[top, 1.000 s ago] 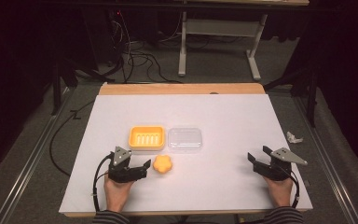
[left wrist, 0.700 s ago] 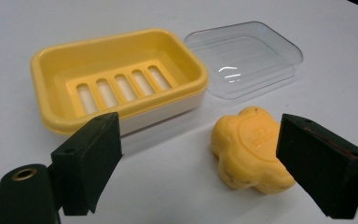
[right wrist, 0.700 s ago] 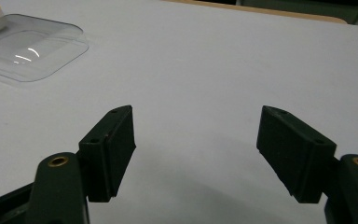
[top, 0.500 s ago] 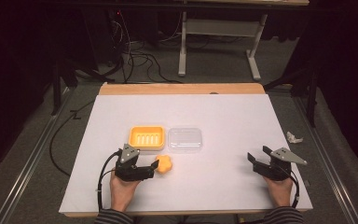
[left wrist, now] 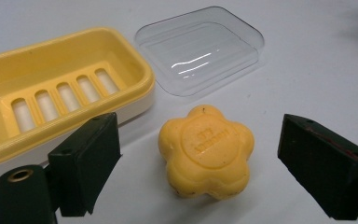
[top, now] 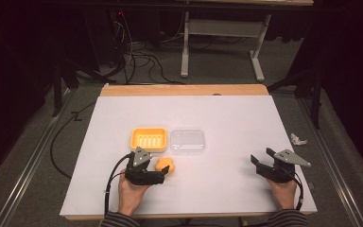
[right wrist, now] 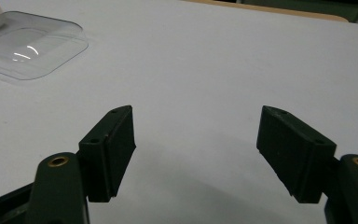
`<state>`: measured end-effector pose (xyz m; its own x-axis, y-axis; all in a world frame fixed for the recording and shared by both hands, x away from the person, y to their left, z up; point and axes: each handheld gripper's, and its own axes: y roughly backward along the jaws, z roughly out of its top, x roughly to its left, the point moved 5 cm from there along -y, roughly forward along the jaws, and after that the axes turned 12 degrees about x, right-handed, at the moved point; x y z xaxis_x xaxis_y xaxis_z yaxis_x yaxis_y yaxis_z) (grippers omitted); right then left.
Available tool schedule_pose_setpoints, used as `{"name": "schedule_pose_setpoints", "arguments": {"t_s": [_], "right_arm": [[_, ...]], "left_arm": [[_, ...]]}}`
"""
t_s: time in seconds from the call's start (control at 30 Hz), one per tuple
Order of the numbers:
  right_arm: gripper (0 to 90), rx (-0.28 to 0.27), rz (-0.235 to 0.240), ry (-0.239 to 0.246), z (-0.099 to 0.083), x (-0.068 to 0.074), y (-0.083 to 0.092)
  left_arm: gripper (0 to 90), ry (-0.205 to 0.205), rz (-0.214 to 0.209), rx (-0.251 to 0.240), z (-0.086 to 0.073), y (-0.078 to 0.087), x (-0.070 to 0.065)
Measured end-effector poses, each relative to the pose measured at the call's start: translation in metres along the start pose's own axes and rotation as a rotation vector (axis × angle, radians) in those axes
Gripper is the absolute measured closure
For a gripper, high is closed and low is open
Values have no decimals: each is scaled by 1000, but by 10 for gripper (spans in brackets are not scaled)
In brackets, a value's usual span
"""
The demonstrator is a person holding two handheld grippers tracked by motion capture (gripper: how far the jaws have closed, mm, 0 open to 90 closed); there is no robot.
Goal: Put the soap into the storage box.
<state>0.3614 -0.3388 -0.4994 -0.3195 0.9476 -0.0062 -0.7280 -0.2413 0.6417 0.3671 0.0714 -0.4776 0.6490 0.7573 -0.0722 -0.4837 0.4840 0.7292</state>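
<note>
A flower-shaped yellow soap lies on the white table between the jaws of my left gripper, which is open and stands clear of the soap on both sides. Just behind the soap sits a yellow slotted soap dish, with a clear plastic lid lying beside it to the right. My right gripper rests at the front right of the table, open, with nothing between its jaws.
The white table surface ends at a wooden strip at the far side. A crumpled white scrap lies off the table's right edge. Cables and a desk frame stand on the floor beyond.
My left gripper has moved right and forward, bringing its open jaws around the soap. The right gripper has stayed in place.
</note>
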Motion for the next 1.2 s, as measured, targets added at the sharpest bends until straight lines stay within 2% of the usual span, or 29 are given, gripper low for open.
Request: {"name": "schedule_pose_setpoints", "arguments": {"t_s": [0.17, 0.4, 0.67, 0.83, 1.2], "right_arm": [[281, -3, -3, -3, 0, 0, 0], [281, -3, -2, 1, 0, 0, 0], [281, -1, 1, -3, 0, 0, 0], [281, -1, 1, -4, 0, -1, 0], [280, -2, 3, -2, 0, -1, 0]], "left_arm": [[141, -27, -5, 33, 0, -7, -8], [137, -43, 5, 62, 1, -15, -15], [134, -47, 49, 111, 0, -29, -13], [133, -50, 61, 139, -1, -38, -11], [157, -30, 79, 162, -1, -49, -9]]}}
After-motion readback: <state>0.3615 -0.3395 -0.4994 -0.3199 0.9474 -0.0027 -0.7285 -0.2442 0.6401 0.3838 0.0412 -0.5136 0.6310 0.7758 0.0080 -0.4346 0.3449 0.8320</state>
